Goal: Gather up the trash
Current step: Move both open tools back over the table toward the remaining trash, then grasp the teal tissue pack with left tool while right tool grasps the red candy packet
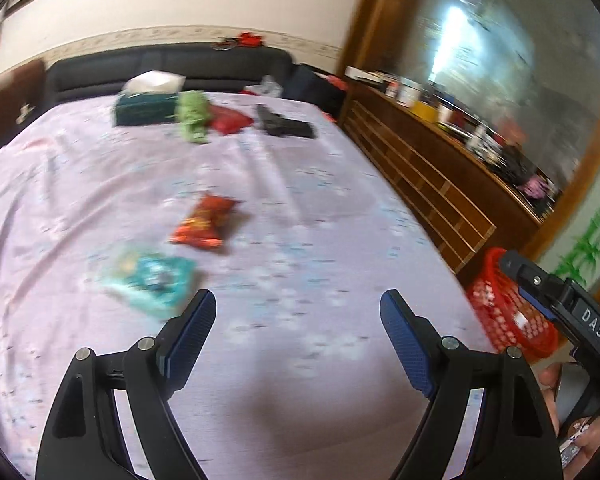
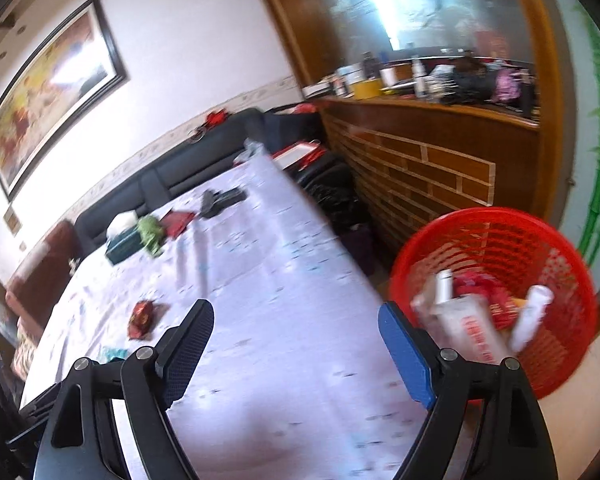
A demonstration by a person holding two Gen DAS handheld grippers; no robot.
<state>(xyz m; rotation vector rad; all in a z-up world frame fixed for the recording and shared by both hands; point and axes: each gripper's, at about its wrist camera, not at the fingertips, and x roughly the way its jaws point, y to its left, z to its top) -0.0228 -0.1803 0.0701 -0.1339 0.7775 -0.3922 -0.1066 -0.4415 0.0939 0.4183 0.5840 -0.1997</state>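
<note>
The trash I am after lies on the pale lilac bedsheet: a crumpled red-orange snack wrapper near the middle of the bed, and a teal and white plastic packet just beside it, closer to me. Both wrappers lie flat on the sheet, apart from each other and apart from my tools. My left gripper hangs over the sheet with its blue-padded fingers spread wide and nothing between them; the teal packet sits just beyond its left fingertip. My right gripper is likewise released, jaws wide, nothing gripped. On its right stands the round red plastic mesh basket on the floor beside the bed, already holding a white carton, white tubes and red wrappers. Farther up the bed I see a dark green tissue box, a green crumpled bag, a flat red packet and a black pistol-shaped object. The views are blurred
</note>
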